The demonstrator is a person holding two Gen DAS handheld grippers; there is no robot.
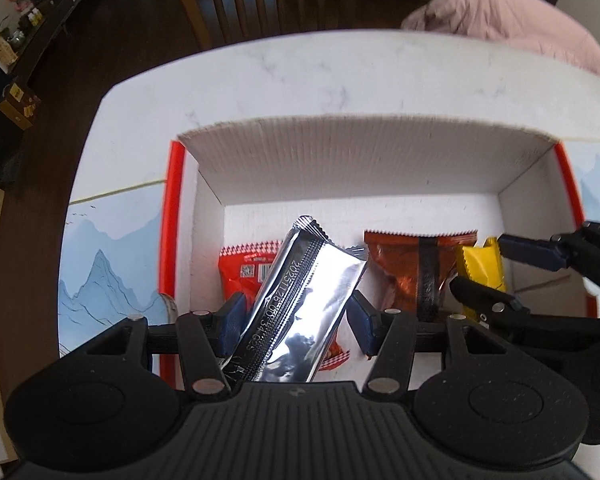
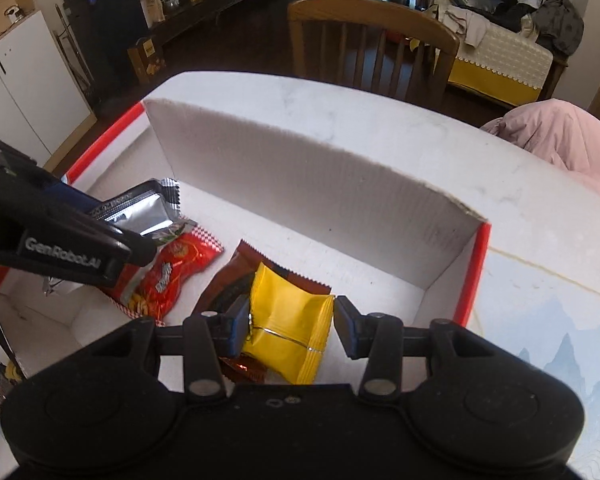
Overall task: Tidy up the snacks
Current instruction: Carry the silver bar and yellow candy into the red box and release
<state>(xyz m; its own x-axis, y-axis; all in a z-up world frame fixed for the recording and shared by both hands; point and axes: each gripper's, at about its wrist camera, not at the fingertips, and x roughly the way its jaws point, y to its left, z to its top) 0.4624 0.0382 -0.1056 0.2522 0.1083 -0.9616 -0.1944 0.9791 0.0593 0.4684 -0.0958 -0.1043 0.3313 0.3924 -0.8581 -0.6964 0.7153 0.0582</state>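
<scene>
- Left wrist view: my left gripper [image 1: 296,320] straddles the silver foil packet [image 1: 300,304], which slants up between the pads inside the white cardboard box [image 1: 360,168]. The pads sit just beside the foil's edges with slivers of gap showing, so I cannot tell whether I am pinching it. Beneath it lies the red snack packet [image 1: 240,276]; to the right of my fingers, the brown packet [image 1: 412,272].
- Right wrist view: my right gripper [image 2: 290,324] brackets the yellow packet [image 2: 288,336], which lies on the brown packet in the box. The left pad touches its edge and the right pad stands just clear, so the claw reads as released.
- Handling, by my judgement: both wrappers look light, soft and slick, with crushable contents; I would pinch mid-body across the narrow width, gently, not by the crimped ends.
</scene>
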